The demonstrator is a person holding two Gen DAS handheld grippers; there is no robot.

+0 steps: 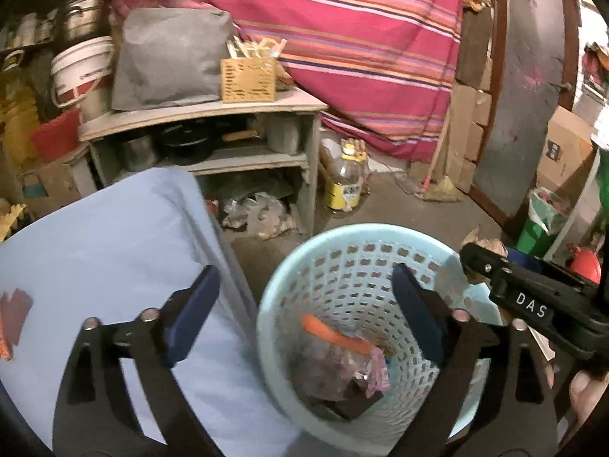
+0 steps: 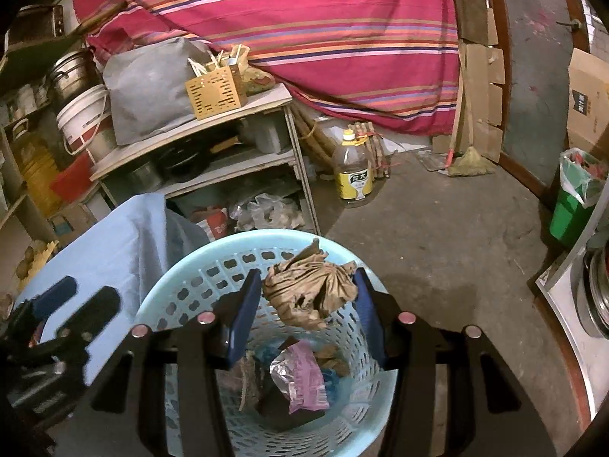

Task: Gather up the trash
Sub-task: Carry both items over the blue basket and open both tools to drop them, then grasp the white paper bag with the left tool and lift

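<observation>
The left hand-held gripper [image 1: 304, 301] stands with its jaws spread wide and nothing between them. Below it, straddled by its two fingers, is the pale blue basket [image 1: 274, 297], whose far rim lies just ahead of the fingertips. In the bottom of the basket, under the gripper, lie an orange strip [image 1: 335, 337], a pink wrapper [image 1: 375, 371] and a dark box [image 1: 352, 405]. To the left of the gripper a light blue cloth [image 1: 114, 251] covers the bench, with a reddish scrap [image 1: 13, 320] at its far left edge.

The right hand-held gripper [image 2: 308, 297] is about half open, its pads pressed on either side of a crumpled brown paper [image 2: 310, 291] held over the mouth of the basket [image 2: 182, 266]. Beneath the paper, deep in the basket, sits the pink wrapper [image 2: 304, 381] among other scraps. The left gripper shows blurred at the lower left of the right wrist view.
</observation>
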